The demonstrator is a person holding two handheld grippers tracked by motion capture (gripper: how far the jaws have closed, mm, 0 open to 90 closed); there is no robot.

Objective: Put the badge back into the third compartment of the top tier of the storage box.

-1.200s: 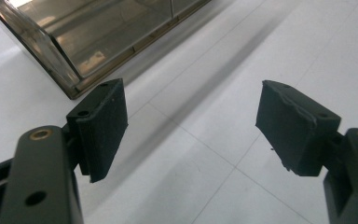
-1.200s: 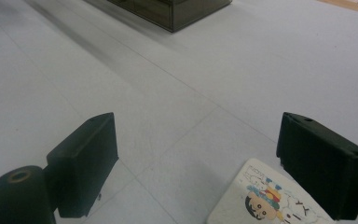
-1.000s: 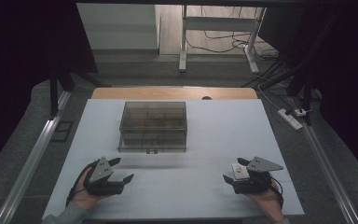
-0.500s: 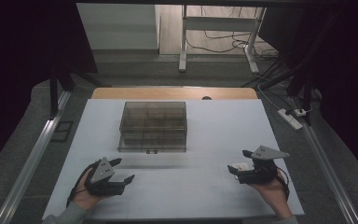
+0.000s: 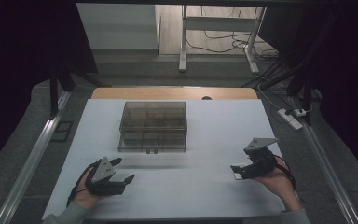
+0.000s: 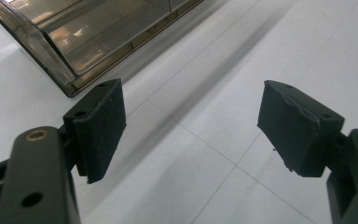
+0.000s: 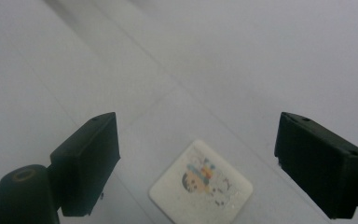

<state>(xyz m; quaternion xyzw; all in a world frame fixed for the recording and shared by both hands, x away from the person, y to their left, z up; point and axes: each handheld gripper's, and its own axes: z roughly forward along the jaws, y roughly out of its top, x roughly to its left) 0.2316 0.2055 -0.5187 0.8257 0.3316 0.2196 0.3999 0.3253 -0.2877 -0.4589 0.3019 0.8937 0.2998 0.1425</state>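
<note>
Nearest the person, the right gripper (image 5: 240, 169) hangs over the right side of the white surface (image 5: 205, 135), its fingers (image 7: 86, 158) spread wide and empty. Between and below them lies a small white square tile (image 7: 200, 183) with a cartoon print, flat on the surface and touched by neither pad. The right gripper's jaws have just been closing a little, with the tile under the gap but not pinched. In the high view the tile (image 5: 239, 176) shows as a pale patch just under the fingertips.

On the other side the left gripper (image 5: 123, 171) rests low over the surface, fingers (image 6: 100, 128) also spread, with nothing between them.

Farther off, near the middle of the surface, stands a clear box (image 5: 153, 126) divided into compartments; its near corner (image 6: 70, 51) shows in the left gripper view, well apart from the tile.

This looks like the pick-up step, not yet made: the tile is framed but not gripped. Being thin and flat, it probably calls for lowering the fingers until they straddle its edges, then closing squarely so it does not slide or flip.
</note>
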